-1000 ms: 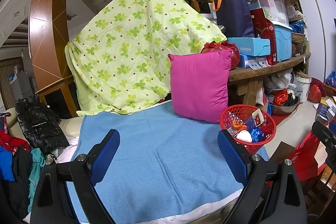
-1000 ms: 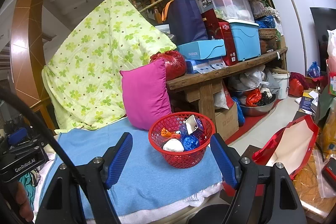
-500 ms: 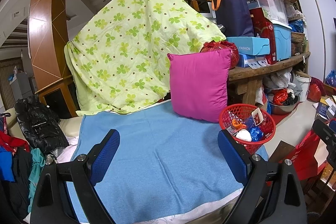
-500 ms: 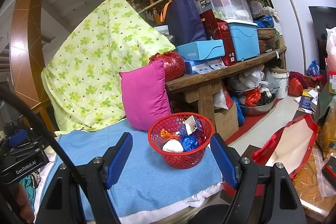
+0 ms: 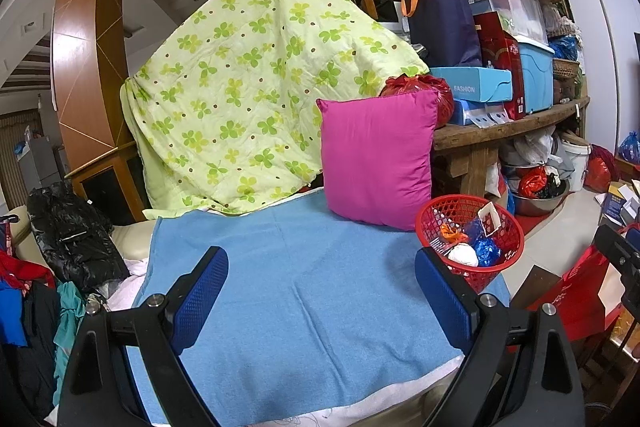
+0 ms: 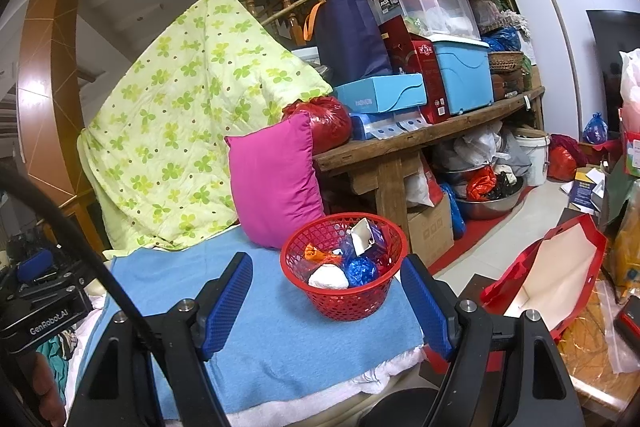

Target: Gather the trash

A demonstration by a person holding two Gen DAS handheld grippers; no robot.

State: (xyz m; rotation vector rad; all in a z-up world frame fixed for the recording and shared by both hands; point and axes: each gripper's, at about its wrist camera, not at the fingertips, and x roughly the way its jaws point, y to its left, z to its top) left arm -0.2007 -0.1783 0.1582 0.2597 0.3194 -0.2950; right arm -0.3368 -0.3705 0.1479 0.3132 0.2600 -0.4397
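Red basket (image 6: 344,267) loaded with wrappers (image 6: 340,269); blue towel (image 5: 304,287) bare, nothing visibly left. Left tool (image 5: 320,303), right tool (image 6: 328,305) both spread wide, holding nothing.

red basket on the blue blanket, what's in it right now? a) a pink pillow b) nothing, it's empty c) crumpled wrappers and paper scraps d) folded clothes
c: the red basket holds a white wad, a blue foil wrapper, an orange piece and a small white carton scrap; the pink pillow stands behind it on the blue blanket.
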